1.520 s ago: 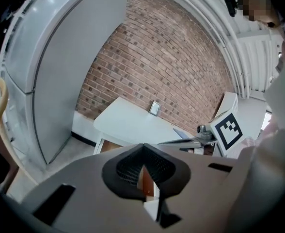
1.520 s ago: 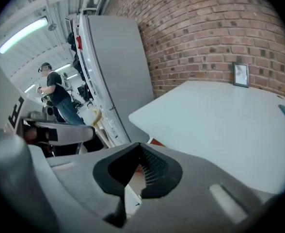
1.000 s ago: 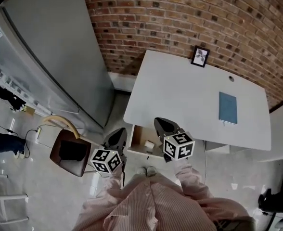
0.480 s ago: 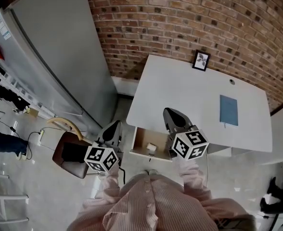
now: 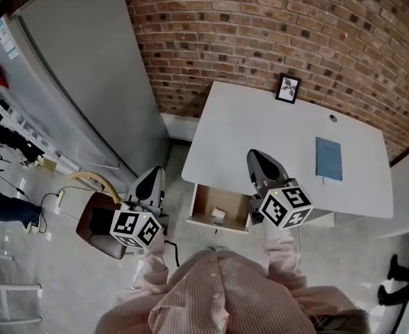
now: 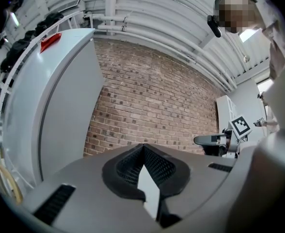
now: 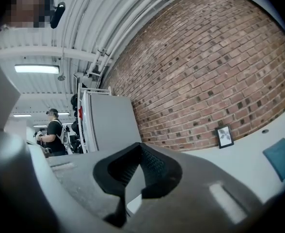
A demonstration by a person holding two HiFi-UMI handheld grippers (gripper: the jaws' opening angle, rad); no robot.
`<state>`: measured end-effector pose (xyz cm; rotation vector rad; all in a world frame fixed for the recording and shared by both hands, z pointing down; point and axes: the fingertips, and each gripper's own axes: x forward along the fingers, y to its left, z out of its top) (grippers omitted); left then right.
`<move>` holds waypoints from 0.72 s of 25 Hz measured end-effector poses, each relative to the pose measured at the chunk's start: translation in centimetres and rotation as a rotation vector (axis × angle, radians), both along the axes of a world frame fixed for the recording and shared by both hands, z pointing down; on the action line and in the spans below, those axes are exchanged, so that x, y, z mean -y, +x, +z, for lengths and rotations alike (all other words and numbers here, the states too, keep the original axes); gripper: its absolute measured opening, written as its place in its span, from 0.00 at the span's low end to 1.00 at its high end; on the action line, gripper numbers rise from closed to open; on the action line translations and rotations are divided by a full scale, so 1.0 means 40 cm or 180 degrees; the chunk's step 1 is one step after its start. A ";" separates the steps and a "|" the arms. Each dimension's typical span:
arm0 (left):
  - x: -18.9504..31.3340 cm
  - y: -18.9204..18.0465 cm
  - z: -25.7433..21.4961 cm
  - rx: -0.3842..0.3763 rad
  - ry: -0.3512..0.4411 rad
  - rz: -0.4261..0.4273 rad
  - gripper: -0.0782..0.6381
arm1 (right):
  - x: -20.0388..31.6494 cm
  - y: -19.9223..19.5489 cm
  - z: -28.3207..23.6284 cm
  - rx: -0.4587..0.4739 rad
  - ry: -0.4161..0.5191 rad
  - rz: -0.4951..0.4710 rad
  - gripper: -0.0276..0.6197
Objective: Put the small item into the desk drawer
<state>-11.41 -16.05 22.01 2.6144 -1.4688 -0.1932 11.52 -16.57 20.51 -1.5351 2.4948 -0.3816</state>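
At far left stands a tall grey cabinet [image 5: 86,82], with a brown chair [image 5: 97,221] near its foot. The left gripper [image 5: 152,175] hangs just right of the chair, off the desk, its jaws pressed together on nothing. Right of it the desk drawer [image 5: 199,204] stands pulled open, and the small white item [image 5: 218,214] already lies inside, on the drawer floor.

The right gripper [image 5: 255,156] hovers over the near edge of the white desk [image 5: 260,127], jaws likewise closed and empty. Further right are a framed picture [image 5: 287,88] by the brick wall and a blue notebook [image 5: 328,157].

The likely remaining step is closing the drawer (a judgement only). A hard shove could make the item slide or jump, and a closed jaw tip could slip off the drawer front.

Count: two grippers, one drawer, one small item, one picture, one notebook, one chair.
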 end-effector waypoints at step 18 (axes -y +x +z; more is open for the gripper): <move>-0.034 -0.055 -0.035 0.0237 0.0127 -0.0223 0.11 | -0.022 0.041 0.003 -0.0165 0.0110 0.0068 0.05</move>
